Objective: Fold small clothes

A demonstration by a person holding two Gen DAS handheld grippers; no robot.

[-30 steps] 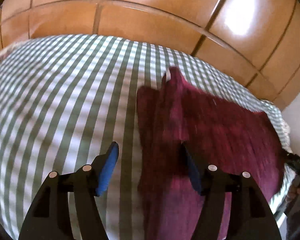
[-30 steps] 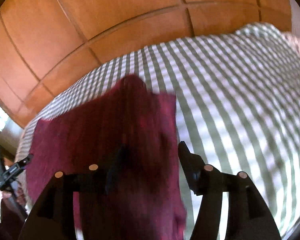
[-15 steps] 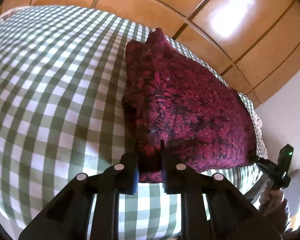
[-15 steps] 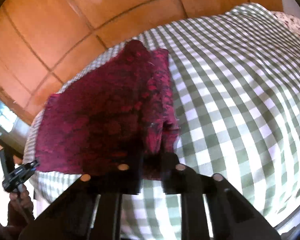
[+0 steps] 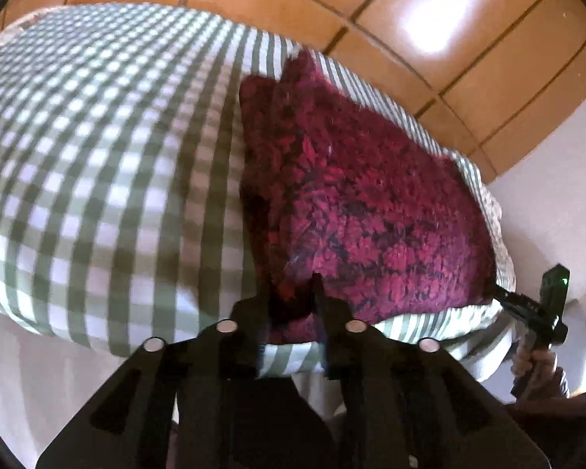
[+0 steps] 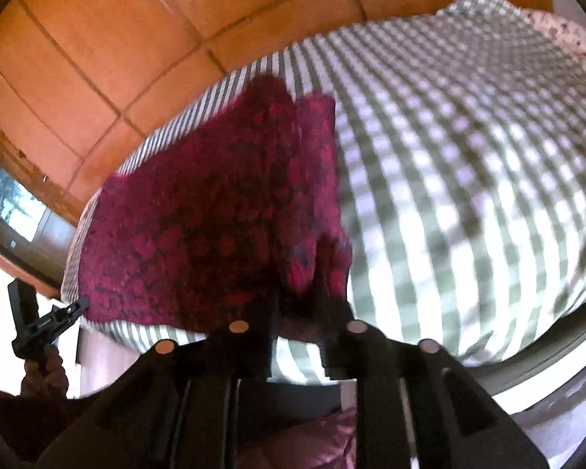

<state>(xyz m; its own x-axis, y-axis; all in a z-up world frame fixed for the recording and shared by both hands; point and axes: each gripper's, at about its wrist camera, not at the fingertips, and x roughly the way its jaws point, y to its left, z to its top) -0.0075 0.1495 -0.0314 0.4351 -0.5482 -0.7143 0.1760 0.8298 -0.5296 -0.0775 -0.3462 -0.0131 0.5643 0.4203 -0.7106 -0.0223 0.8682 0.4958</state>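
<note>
Surface: bed w/ green-and-white checked sheet (image 5: 97, 179), also in right view (image 6: 468, 179); its near edge runs along 6 o'clock in both views.
Garment: dark red patterned cloth (image 5: 371, 211), small, lying on the sheet; left view approx. 1–4 o'clock of centre, right view (image 6: 215, 226) approx. 8–11 o'clock. Far end shows a doubled layer w/ a raised point at 12 o'clock.
Garment edge: near hem sits at the bed's near edge, reaching both grippers.
Left gripper: (image 5: 291, 293) at 6 o'clock of left view; fingers nearly together, a narrow gap only, easing apart at this moment. Cloth's near-left corner is bunched between them, pads touching it.
Right gripper: (image 6: 297, 297) at 6 o'clock of right view; fingers nearly together, also easing apart. Cloth's near-right corner is between them, pads touching it.
Cross-view: right gripper seen in left view at 4 o'clock (image 5: 496, 293), tips at the cloth's corner, held by a hand (image 5: 535, 363). Left gripper seen in right view at 8 o'clock (image 6: 80, 305).
Floor: orange-brown tiles (image 5: 468, 58) beyond the bed, 12 o'clock.
Image quality: motion blur on sheet, both views.
</note>
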